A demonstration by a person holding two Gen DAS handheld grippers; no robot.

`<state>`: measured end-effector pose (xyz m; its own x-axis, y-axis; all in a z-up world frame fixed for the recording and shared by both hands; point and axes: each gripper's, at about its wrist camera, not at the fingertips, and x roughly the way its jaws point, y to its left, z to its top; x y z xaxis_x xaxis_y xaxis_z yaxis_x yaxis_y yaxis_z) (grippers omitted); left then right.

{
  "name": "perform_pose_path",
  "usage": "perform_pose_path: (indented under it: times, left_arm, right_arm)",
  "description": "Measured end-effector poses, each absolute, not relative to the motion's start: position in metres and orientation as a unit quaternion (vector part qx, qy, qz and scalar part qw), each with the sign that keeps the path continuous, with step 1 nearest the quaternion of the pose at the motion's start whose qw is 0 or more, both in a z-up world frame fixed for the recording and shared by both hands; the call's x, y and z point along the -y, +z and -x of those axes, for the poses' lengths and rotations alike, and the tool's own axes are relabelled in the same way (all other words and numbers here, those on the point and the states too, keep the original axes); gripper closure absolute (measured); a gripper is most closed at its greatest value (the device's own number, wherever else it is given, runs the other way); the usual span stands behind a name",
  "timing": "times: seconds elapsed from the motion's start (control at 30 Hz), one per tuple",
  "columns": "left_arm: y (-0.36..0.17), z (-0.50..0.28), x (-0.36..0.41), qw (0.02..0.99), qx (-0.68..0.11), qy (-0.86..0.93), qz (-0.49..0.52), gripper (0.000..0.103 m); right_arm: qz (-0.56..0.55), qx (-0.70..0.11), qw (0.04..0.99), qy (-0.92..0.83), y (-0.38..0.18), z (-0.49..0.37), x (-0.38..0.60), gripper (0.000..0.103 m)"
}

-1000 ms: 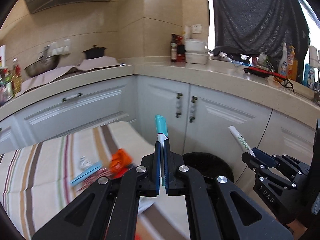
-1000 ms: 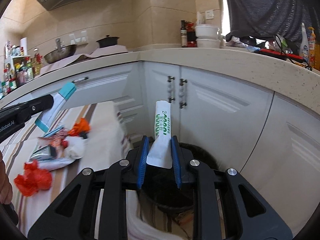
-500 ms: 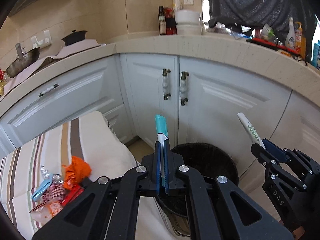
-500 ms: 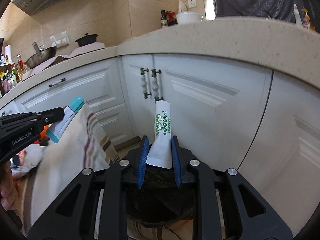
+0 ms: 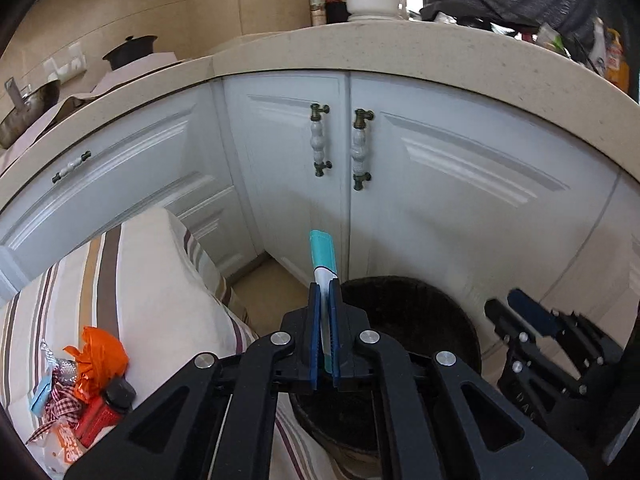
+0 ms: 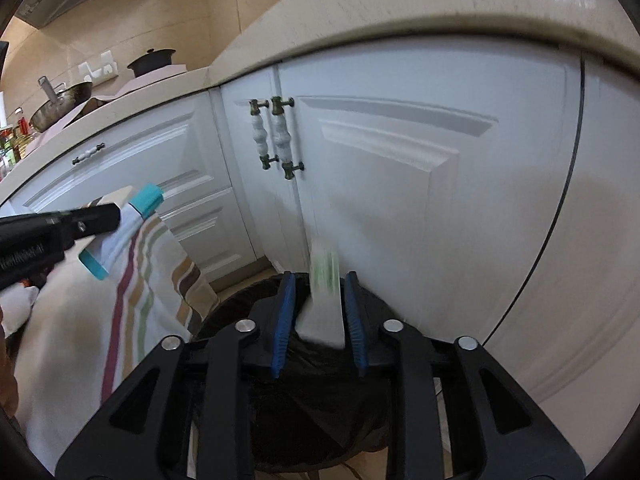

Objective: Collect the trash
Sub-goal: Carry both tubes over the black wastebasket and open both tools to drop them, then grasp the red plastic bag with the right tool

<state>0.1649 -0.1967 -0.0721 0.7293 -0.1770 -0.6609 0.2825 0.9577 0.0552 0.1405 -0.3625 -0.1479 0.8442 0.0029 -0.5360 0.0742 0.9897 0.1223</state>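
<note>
Now my right gripper (image 6: 320, 312) is opening directly over the black bin (image 6: 320, 420), its white-green wrapper (image 6: 324, 300) standing upright, slipping free. My left gripper (image 5: 325, 332) pinches the teal-white packet (image 5: 323, 258), upright, at the bin's near-left rim.

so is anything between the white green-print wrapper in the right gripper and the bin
Nothing visible. The right gripper is opening, and the white wrapper sits loose between its pads directly above the black bin, whose mouth looks unobstructed.
</note>
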Motion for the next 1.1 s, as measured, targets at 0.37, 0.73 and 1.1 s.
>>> perform_pose_path:
  times: [0.37,0.73,1.1]
  left_arm:
    - [-0.068,-0.166,0.194,0.93,-0.342,-0.115,-0.066,0.065]
    - [-0.034,-0.136,0.169,0.947,-0.297,-0.109,-0.061,0.051]
    - [-0.011,-0.088,0.083,0.956,-0.284,-0.058,-0.031,0.047]
  right_arm:
    - [-0.077,-0.271,0.959,-0.029,-0.142,-0.129,0.366,0.063]
    - [-0.075,-0.252,0.964,-0.035,-0.111,-0.097,0.356,0.058]
    - [-0.064,-0.239,0.968,0.028,-0.078,-0.056,0.292,0.057]
